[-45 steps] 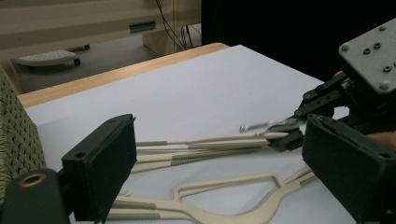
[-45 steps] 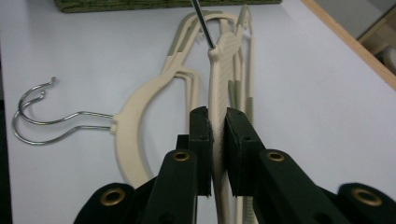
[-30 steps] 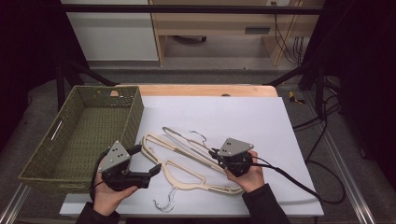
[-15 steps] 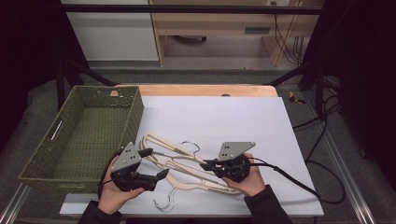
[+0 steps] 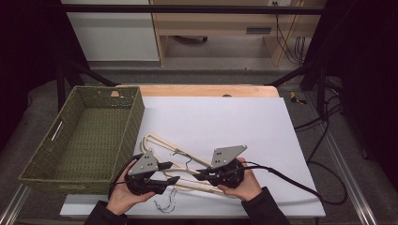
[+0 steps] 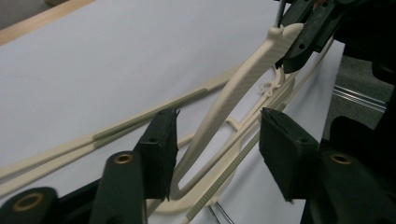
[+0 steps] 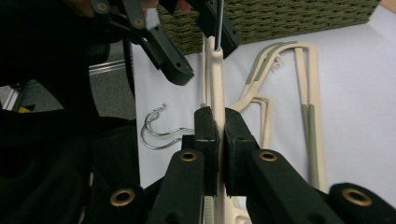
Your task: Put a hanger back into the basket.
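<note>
Several cream plastic hangers lie overlapped on the white sheet near the table's front. My right gripper is shut on one arm of a cream hanger, holding it on edge. My left gripper is open, its jaws on either side of that same hanger's other bend without pinching it. In the right gripper view, the left gripper straddles the hanger's far end. Metal hooks lie on the sheet near the front edge.
A green woven basket stands empty at the left, close beside the left hand. More cream hangers lie flat to the right of the held one. The white sheet stretches out behind the grippers. Cables trail off the right side.
My left gripper has moved right, and its open jaws now stand around the hanger. The right gripper has kept its hold and shifted slightly toward the front.
</note>
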`<action>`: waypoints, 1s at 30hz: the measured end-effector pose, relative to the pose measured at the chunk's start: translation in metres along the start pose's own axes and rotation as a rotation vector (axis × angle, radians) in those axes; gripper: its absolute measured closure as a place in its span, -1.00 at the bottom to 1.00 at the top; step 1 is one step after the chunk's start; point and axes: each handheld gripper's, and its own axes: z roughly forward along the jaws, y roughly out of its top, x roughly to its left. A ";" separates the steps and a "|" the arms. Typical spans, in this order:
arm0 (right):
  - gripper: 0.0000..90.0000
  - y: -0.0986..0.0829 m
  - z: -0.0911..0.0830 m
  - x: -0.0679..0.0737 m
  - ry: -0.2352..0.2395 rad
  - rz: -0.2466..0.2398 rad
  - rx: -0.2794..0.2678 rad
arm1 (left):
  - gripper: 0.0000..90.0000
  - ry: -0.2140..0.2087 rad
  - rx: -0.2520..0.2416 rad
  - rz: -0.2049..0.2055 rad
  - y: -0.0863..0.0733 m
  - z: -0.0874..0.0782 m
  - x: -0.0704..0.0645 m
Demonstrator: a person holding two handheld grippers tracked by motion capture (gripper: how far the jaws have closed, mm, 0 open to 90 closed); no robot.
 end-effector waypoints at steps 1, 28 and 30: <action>0.92 0.000 0.000 0.001 0.007 0.004 0.003 | 0.19 -0.006 0.001 0.003 0.000 0.000 0.000; 0.34 -0.002 -0.001 -0.002 -0.102 -0.022 -0.017 | 0.91 -0.043 0.013 0.005 0.007 -0.004 -0.026; 0.32 -0.002 -0.002 -0.002 -0.102 -0.016 -0.026 | 0.92 -0.043 0.005 -0.005 0.007 -0.005 -0.026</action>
